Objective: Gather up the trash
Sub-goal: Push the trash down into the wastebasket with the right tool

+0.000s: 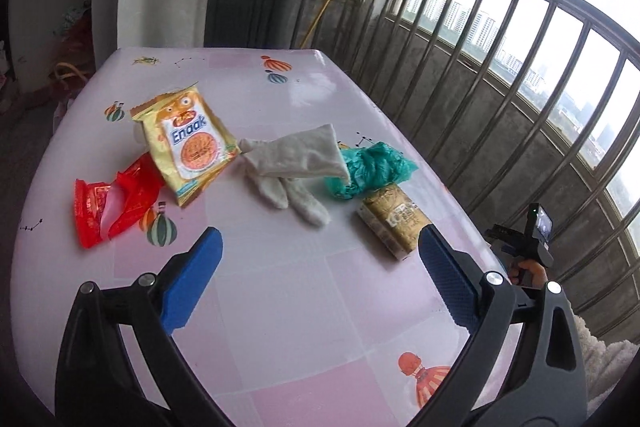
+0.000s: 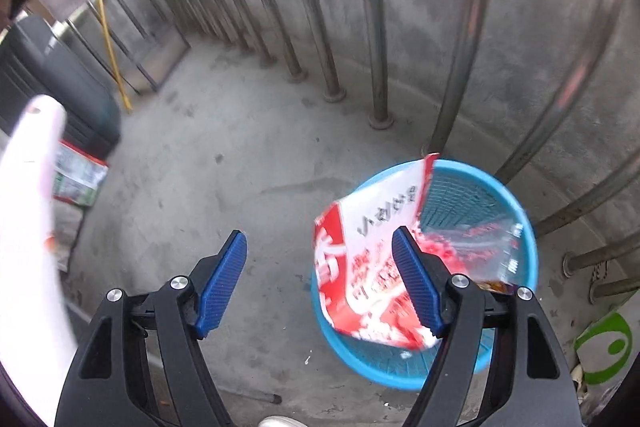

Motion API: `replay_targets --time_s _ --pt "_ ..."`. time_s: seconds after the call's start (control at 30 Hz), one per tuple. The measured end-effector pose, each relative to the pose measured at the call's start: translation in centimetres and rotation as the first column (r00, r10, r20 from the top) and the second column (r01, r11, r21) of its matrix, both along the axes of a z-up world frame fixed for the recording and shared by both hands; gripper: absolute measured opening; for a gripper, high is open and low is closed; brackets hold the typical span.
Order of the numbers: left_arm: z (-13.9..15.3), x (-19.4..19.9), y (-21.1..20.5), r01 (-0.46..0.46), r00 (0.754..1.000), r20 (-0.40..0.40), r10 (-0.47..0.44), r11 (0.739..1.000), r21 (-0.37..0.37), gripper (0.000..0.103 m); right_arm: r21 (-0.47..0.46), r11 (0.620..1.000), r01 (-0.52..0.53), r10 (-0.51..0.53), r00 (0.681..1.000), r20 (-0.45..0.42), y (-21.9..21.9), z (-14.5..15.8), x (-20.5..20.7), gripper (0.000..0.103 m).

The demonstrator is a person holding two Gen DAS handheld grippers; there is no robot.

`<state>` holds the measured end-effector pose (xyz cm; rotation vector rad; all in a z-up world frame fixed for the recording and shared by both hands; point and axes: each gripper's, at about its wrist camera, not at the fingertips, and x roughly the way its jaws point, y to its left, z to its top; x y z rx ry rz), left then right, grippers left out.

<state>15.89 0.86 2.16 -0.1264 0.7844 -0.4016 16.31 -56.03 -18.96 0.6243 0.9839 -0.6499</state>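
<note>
A: Our right gripper [image 2: 320, 259] stands apart, empty; the red-and-white wrapper [image 2: 372, 267] sits over the blue basket [image 2: 500, 187].

B: It could catch the rim and spill out. Our left gripper [image 1: 320, 259], wide and empty, may nudge the gold packet [image 1: 394, 223] off the table [image 1: 280, 307].

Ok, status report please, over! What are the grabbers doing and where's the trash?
Left gripper open above table. Right gripper open; red-white wrapper over blue basket. Five pieces left. Nothing blocking.
</note>
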Motion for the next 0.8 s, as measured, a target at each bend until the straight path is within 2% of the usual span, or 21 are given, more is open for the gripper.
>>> replay_targets --time_s 0.07,0.17,0.2,0.27,0.37,0.57,0.7,0.8 --pt "-0.3 0.3 0.1 -0.015 1.000 -0.015 0.015 1.000 -0.006 0.094 0.005 1.000 0.009 -0.008 0.998 -0.061 -0.8 -1.7 1.7 0.071" --pt "-0.7 0.6 0.3 -0.024 0.999 -0.032 0.023 1.000 -0.008 0.094 0.032 0.999 0.025 -0.021 0.992 -0.124 -1.7 -3.6 3.0 0.051" --pt "-0.8 0.7 0.3 -0.024 0.999 -0.034 0.024 1.000 -0.005 0.094 0.049 0.998 0.029 -0.022 0.991 -0.130 -2.1 -4.2 3.1 0.047" --pt "-0.9 0.7 0.1 -0.021 0.999 -0.034 0.021 1.000 0.003 0.094 0.059 0.997 0.042 -0.033 0.990 -0.136 -2.9 -4.6 2.6 0.027" --pt "-0.8 0.9 -0.3 0.002 1.000 -0.031 -0.002 1.000 0.009 0.094 0.068 0.996 0.065 -0.058 0.993 -0.101 -4.0 -4.5 0.7 0.013" --pt "-1.0 1.1 -1.4 0.030 0.999 -0.030 -0.029 0.999 0.025 0.094 0.040 0.990 0.133 -0.130 0.990 -0.060 -6.3 -4.6 -3.9 0.010" --pt "-0.8 1.1 -1.8 0.045 0.999 -0.026 -0.044 0.999 0.029 0.094 0.017 0.983 0.185 -0.183 0.979 -0.088 -7.8 -5.7 -6.3 0.010" --pt "-0.9 1.2 -2.0 0.045 0.999 -0.027 -0.044 0.998 0.041 0.094 0.006 0.985 0.174 -0.171 0.976 -0.134 -7.9 -7.2 -6.8 0.010"
